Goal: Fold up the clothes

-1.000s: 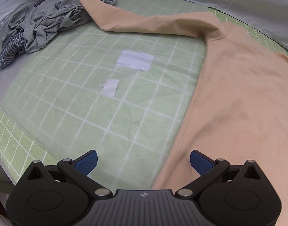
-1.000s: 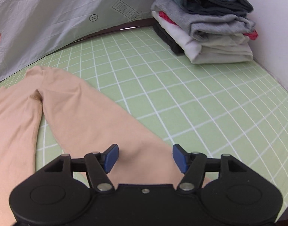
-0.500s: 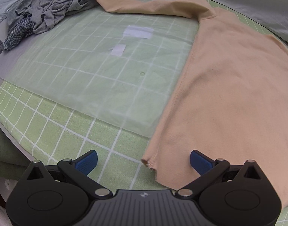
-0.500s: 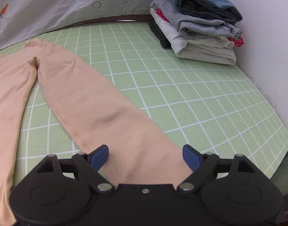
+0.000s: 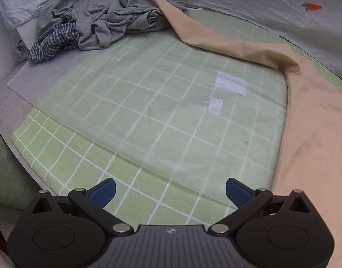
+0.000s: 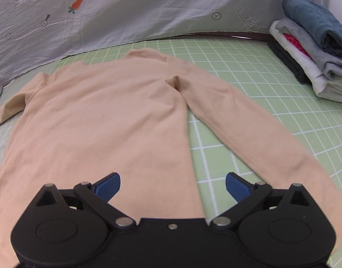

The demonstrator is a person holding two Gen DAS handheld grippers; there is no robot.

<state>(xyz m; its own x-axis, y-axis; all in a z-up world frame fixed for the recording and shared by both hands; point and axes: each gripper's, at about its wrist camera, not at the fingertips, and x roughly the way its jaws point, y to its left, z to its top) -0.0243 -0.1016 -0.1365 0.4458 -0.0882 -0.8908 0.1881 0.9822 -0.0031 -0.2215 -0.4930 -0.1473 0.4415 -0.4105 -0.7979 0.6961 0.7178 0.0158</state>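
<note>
The peach long-sleeved top [image 6: 99, 120] lies spread flat on the green checked counter [image 6: 249, 71], both sleeves out. The right gripper [image 6: 172, 184] has swung from the right sleeve to the hem; the left gripper [image 5: 170, 189] has pulled back off the fabric. Both jaws stand apart, empty. The folded stack [image 6: 309, 53] waits nearby.

peach long-sleeved top [image 6: 99, 120] lies flat, sleeves spread, mid green checked sheet [image 6: 271, 93]; folded stack [image 6: 309, 51] at far right corner.
</note>
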